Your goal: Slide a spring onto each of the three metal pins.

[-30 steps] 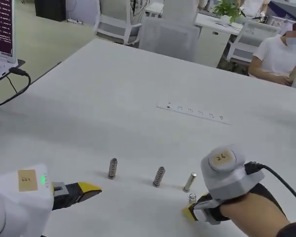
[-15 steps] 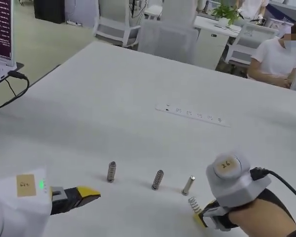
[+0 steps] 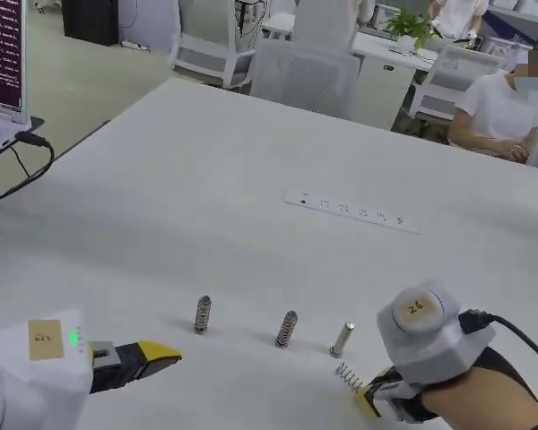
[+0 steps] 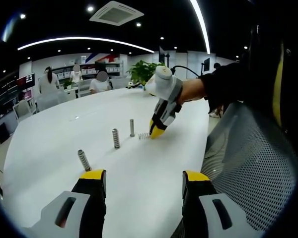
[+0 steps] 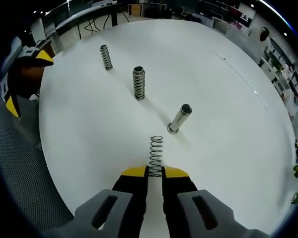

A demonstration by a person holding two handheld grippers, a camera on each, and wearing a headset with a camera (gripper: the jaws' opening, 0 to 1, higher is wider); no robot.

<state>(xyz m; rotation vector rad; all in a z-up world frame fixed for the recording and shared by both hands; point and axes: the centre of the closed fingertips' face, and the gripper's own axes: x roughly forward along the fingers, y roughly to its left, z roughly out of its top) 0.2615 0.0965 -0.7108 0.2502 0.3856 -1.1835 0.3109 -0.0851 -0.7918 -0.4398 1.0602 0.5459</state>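
Note:
Three metal pins stand in a row on the white table (image 3: 251,161). The left pin (image 3: 202,314) and the middle pin (image 3: 287,329) each wear a spring. The right pin (image 3: 342,339) (image 5: 179,118) is bare. My right gripper (image 5: 155,172) (image 3: 366,398) is shut on one end of a loose spring (image 5: 155,151) (image 3: 347,375), which sticks out toward the bare pin, just short of it. My left gripper (image 4: 143,180) (image 3: 166,355) is open and holds nothing, at the near left of the pins. In the left gripper view the pins (image 4: 115,138) and the right gripper (image 4: 156,132) stand ahead.
A white power strip (image 3: 350,208) lies farther back on the table. A laptop (image 3: 2,67) with a cable sits at the far left. A seated person (image 3: 502,103) and office chairs (image 3: 215,45) are beyond the far edge.
My right gripper has drawn back a little from the bare pin, and the spring now sticks out free of the table toward the pin. The left gripper has stayed in place.

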